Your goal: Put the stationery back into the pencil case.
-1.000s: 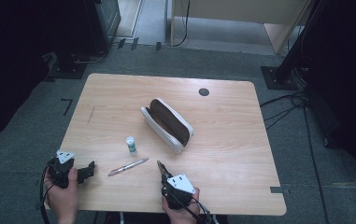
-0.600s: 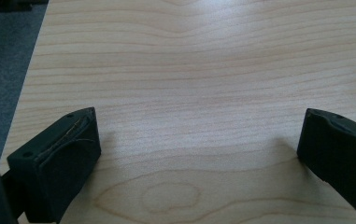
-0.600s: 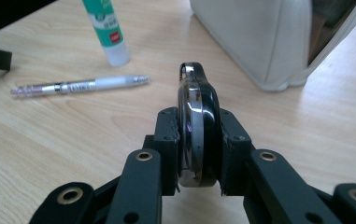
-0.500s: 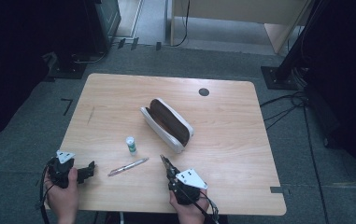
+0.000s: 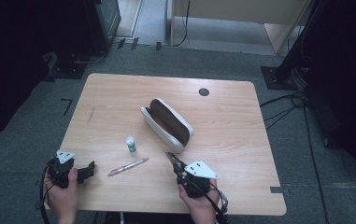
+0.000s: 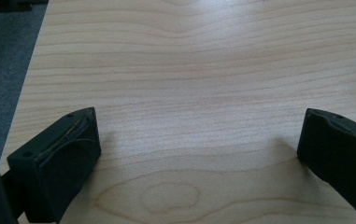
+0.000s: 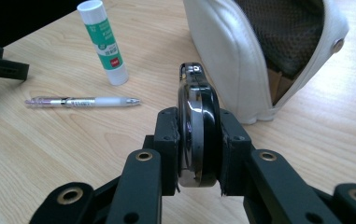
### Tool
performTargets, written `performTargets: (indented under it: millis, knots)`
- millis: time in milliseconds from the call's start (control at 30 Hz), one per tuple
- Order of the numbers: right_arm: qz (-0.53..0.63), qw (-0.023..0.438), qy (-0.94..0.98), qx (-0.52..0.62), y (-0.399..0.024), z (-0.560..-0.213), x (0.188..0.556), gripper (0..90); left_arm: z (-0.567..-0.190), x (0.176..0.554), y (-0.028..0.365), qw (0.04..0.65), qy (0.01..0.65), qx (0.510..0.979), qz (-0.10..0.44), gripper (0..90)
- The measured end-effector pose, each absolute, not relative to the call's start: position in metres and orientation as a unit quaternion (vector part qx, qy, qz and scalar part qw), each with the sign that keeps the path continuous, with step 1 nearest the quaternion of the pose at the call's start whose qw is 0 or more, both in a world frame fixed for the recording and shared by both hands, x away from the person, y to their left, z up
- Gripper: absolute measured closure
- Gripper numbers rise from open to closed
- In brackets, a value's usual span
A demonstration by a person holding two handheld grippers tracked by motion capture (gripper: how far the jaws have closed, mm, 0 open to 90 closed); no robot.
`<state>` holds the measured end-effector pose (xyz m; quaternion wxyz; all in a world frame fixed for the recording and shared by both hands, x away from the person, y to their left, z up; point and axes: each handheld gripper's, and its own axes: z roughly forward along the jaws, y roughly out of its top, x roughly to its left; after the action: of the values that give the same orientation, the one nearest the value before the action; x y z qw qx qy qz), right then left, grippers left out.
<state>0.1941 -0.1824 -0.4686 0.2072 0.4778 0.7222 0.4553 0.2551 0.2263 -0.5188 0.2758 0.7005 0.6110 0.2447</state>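
My right gripper is shut on a flat, glossy black object, held edge-on above the table near its front edge. Just beyond its tip lies a white pouch, unzipped and showing a dark lining. A white and green glue stick stands to the left of the pouch. A clear pen lies in front of it. My left gripper rests open at the front left corner, with bare wood between its jaws.
The light wooden table has a small black round cap set in its far side. Grey carpet surrounds it, with dark stands and cables at the back and right.
My right gripper has risen and moved forward and to the right towards the pouch, still holding the black object. The left gripper has stayed put.
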Motion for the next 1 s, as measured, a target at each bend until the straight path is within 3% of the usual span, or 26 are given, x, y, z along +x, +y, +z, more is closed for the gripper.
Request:
performTargets:
  millis: [1000]
  knots:
    - [0.479, 0.22, 0.715, 0.459, -0.22, -0.42, 0.201, 73.0, -0.519, 0.255, 0.226, 0.276, 0.611, 0.7, 0.245, 0.0]
